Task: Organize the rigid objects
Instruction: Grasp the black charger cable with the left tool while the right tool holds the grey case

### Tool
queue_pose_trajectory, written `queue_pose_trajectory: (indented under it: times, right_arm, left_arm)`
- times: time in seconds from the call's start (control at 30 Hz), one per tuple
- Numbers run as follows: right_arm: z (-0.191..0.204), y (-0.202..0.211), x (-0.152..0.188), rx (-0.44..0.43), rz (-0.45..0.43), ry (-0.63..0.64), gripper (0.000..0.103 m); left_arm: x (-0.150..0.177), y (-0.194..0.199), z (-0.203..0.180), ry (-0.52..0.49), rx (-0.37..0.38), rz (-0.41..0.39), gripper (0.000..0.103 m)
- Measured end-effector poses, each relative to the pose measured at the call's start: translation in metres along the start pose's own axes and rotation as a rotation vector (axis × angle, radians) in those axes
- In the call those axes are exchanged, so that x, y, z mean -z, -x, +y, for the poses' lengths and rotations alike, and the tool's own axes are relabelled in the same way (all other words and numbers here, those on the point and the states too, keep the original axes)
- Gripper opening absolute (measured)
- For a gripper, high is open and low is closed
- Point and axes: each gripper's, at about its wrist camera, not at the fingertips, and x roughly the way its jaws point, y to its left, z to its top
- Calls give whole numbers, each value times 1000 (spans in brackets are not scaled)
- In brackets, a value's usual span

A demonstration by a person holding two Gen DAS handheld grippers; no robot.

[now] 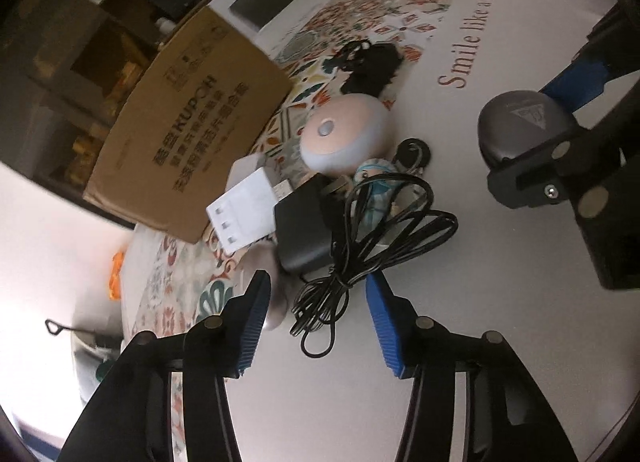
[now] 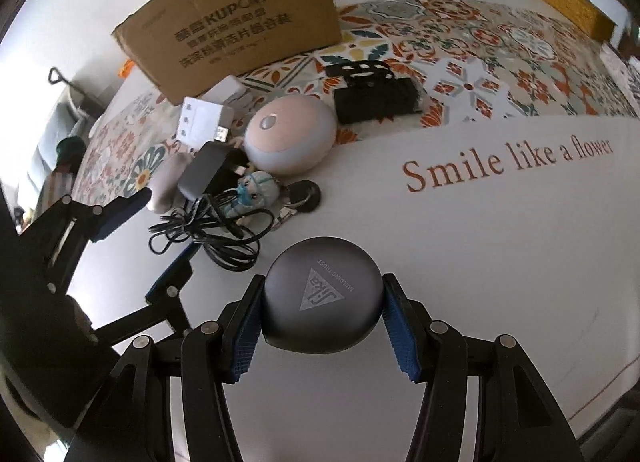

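Note:
My right gripper [image 2: 322, 312] is shut on a dark grey round case [image 2: 322, 304] with a triangle logo, held just above the white tablecloth; it also shows in the left wrist view [image 1: 520, 124]. My left gripper [image 1: 316, 294] is open, its blue pads either side of a bundled black cable [image 1: 368, 238] joined to a black power adapter [image 1: 304, 234]. Behind lie a white charger [image 1: 244, 214], a pink-and-grey round lamp [image 1: 344, 134], a small figurine [image 1: 376, 178] and a black round disc [image 1: 414, 152].
A cardboard box [image 2: 240, 22] stands at the back left on the patterned runner [image 2: 480, 62]. A black pouch [image 2: 374, 96] lies behind the lamp. A yellow pad [image 2: 572, 4] sits far right. The tablecloth reads "Smile like a flower" [image 2: 504, 162].

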Motion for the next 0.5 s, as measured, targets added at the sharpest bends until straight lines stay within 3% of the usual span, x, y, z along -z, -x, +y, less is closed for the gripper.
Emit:
queue_pose_trajectory:
  times: [0.1, 0.37, 0.5]
  right_arm:
    - [-1, -3, 0, 5, 13, -19, 56]
    - [-6, -8, 0, 26, 33, -52, 56]
    - [-6, -12, 0, 23, 46, -65, 56]
  left_arm:
    - [-3, -8, -2, -7, 47, 11, 37]
    - [-12, -15, -6, -67, 76, -35, 36]
    - [-11, -14, -7, -75, 98, -43, 28]
